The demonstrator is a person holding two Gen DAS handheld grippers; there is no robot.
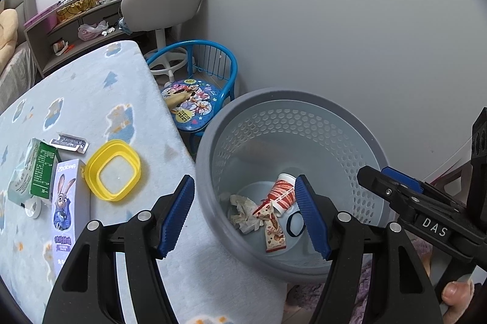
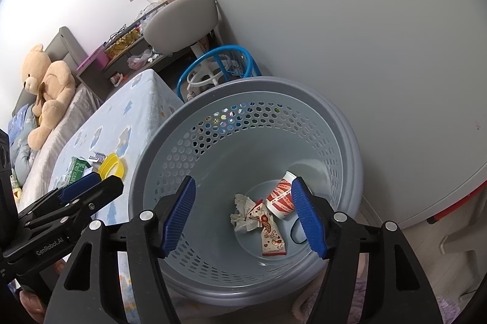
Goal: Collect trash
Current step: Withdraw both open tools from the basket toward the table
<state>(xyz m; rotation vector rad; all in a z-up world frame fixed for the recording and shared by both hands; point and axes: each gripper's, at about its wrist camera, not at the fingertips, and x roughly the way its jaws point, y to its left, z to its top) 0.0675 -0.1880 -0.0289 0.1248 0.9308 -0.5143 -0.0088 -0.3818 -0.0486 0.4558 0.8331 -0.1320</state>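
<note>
A grey perforated trash basket [image 1: 213,141] [image 2: 146,159] stands beside the bed. Inside lie a red-and-white paper cup [image 1: 283,193] [image 2: 280,199], a crumpled tissue [image 1: 243,213] [image 2: 242,213] and a snack wrapper [image 1: 274,232] [image 2: 272,238]. My left gripper [image 1: 245,217] is open and empty above the basket's near rim. My right gripper [image 2: 243,216] is open and empty over the basket; it also shows in the left wrist view [image 1: 395,187]. On the bed lie a yellow lid [image 1: 113,169] [image 2: 112,165], a purple Zootopia box [image 1: 65,202], a green packet [image 1: 42,171] [image 2: 76,170] and a small sachet [image 1: 69,142].
The bed has a light blue blanket [image 1: 91,98]. A blue child's chair [image 1: 197,98] stands behind the basket, with a grey swivel chair [image 1: 162,4] and a cluttered shelf [image 1: 76,19] beyond. A white wardrobe [image 1: 365,19] is on the right. A teddy bear [image 2: 45,86] sits on the bed.
</note>
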